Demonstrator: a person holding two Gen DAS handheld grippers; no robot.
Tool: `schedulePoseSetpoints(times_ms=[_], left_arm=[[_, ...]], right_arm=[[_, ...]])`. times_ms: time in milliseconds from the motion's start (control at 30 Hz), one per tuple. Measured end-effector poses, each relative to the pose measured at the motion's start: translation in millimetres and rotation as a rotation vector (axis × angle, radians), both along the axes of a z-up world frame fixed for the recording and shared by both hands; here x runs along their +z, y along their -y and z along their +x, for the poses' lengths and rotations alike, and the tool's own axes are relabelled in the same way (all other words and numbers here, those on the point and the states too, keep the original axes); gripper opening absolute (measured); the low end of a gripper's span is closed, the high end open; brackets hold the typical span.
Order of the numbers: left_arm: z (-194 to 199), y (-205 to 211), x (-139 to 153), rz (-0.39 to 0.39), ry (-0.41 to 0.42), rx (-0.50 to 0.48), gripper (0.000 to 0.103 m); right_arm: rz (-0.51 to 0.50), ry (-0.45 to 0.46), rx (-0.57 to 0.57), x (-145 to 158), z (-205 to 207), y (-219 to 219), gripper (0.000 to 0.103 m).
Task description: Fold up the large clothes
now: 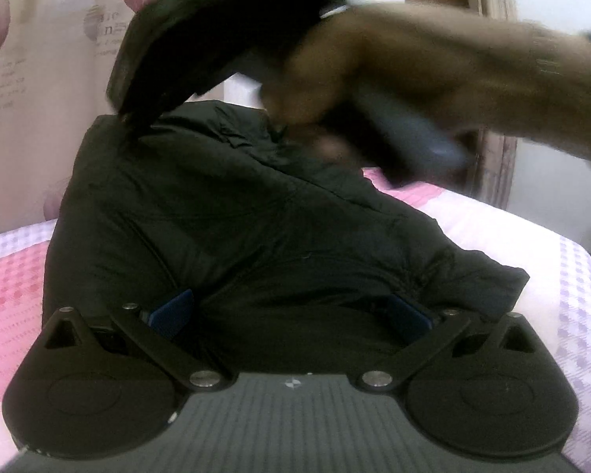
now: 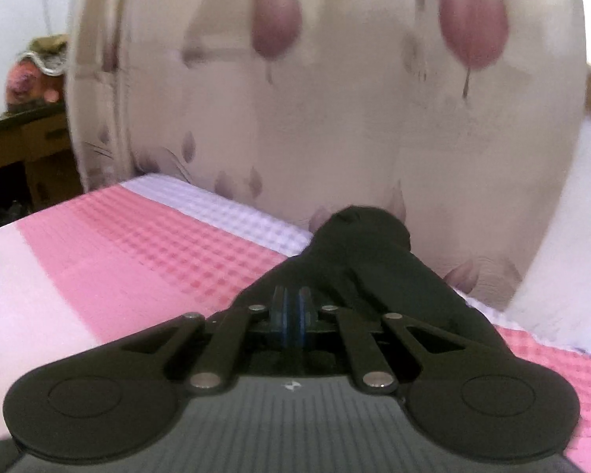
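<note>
Left wrist view: a bulky black jacket (image 1: 232, 213) lies heaped on a bed covered by a pink and white checked sheet (image 1: 12, 295). The left gripper (image 1: 289, 315) sits low against the near hem, its jaws spread wide, with the padded fabric bulging between the two blue pads (image 1: 173, 311). They are not pinching it. Above and beyond, blurred by motion, the person's right hand (image 1: 335, 90) holds the right gripper (image 1: 169, 59) over the far end of the jacket, with dark cloth meeting its tip. A floral curtain (image 1: 39, 79) hangs behind the bed.

Right wrist view: the right gripper's jaws are pressed together on a fold of the black jacket, which rises as a dark hump past the tips. The checked sheet stretches to the left and the curtain fills the background.

The step in hand looks like folding a far portion, probably a sleeve or shoulder, across the body while the left side steadies the hem. Next, the right likely needs to lay its fold flat on the jacket and let go.
</note>
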State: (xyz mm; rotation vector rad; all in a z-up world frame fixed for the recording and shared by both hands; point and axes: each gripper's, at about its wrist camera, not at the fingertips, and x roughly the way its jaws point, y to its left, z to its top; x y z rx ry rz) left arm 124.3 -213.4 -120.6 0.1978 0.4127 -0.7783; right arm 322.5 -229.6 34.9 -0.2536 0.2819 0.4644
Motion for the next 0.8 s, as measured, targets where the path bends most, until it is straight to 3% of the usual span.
schedulePoseSetpoints(times_ms=[100, 400, 533, 633, 733, 800], left_arm=[[0.3, -2.7, -2.5, -0.021, -0.008, 0.0, 0.103], [3.6, -5.5, -10.5, -0.071, -0.035, -0.019, 0.103], [4.2, -9.1, -11.7, -0.089, -0.028, -0.029, 0.103], [3.4, -5.7, -13.6, -0.076, -0.025, -0.025, 0.103], [5.4, -4.8, -14.9, -0.057, -0.045, -0.027, 0.103], [5.0, -5.6, -15.8, -0.055, -0.044, -0.028, 0.103]], right_arm=[[-0.024, -0.045, -0.055, -4.0, 40.0, -6.4, 0.004], [0.137, -0.333, -0.138, -32.2, 112.7, 27.8, 0.0], [0.213, -0.367, -0.153, -54.9, 121.4, 40.3, 0.0], [0.198, -0.374, -0.174, -62.5, 130.1, 40.3, 0.0], [0.27, -0.456, -0.175, -54.3, 131.8, 55.0, 0.0], [0.324, -0.449, -0.181, -35.6, 111.2, 73.1, 0.003]])
